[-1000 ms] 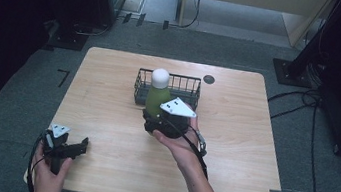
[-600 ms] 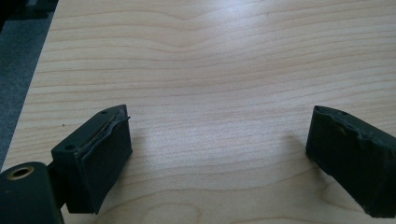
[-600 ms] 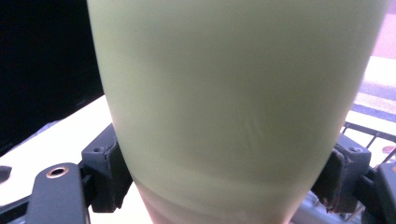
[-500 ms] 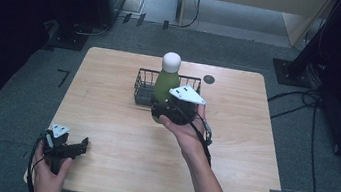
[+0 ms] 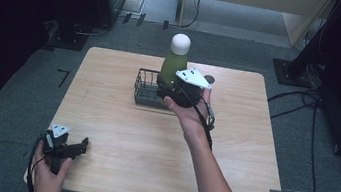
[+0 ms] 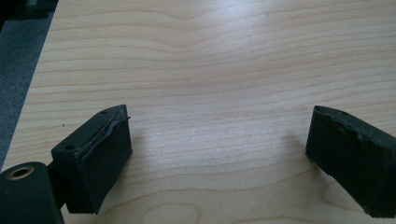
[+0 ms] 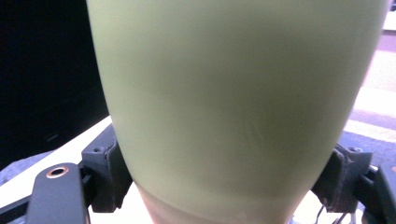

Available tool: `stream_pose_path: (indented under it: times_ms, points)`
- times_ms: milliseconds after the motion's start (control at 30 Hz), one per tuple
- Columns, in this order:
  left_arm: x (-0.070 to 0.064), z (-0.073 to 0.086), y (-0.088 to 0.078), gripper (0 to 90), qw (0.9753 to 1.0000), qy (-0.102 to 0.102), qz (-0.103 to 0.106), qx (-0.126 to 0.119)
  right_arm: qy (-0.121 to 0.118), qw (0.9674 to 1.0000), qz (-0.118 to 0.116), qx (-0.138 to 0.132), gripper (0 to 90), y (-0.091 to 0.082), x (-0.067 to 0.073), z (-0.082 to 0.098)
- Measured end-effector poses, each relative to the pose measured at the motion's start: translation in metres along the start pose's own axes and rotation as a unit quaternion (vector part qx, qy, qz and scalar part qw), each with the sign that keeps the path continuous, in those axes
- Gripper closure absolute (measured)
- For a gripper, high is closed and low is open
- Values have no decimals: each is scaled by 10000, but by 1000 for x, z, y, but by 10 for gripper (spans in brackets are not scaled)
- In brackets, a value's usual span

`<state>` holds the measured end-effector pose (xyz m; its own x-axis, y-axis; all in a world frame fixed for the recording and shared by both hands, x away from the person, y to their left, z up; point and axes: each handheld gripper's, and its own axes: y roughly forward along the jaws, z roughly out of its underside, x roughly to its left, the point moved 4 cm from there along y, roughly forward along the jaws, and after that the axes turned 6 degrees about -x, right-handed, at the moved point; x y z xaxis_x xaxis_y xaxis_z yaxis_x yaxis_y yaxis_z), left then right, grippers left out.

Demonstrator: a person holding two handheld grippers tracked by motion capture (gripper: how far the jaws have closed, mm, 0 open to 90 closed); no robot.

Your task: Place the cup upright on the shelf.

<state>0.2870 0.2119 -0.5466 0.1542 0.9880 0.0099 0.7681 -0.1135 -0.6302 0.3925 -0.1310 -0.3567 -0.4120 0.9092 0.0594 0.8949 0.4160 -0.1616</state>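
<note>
A pale green bottle (image 5: 173,65) with a white cap (image 5: 180,43) hangs upright over the black wire basket (image 5: 144,92) at the table's far middle. My right gripper (image 5: 166,84) is shut on the bottle's lower body. In the right gripper view the bottle (image 7: 233,93) stands between both pads (image 7: 109,172), which press on its sides. My left gripper (image 5: 78,146) rests in a hand at the table's near left corner, apart from the bottle. In the left gripper view its jaws stand wide, so the left gripper (image 6: 219,149) is open over bare wood.
The wooden table (image 5: 127,135) has free room across its middle and right. A small dark round object (image 5: 210,78) lies near the far edge, behind the right hand. Cables and dark stands sit on the floor around the table.
The right gripper has lifted the bottle up and slightly away from the person, from low at the basket to above it. The left gripper has stayed in place.
</note>
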Motion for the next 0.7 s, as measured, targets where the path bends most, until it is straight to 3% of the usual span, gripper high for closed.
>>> stream_pose_path:
  times_ms: [467,700]
  points:
    - [0,0,0,72,10000,3,2,5,-119,9985,504,-186,201,32,-24,-7]
    - [0,0,0,72,10000,11,1,5,-9,9972,747,-92,201,47,-43,1]
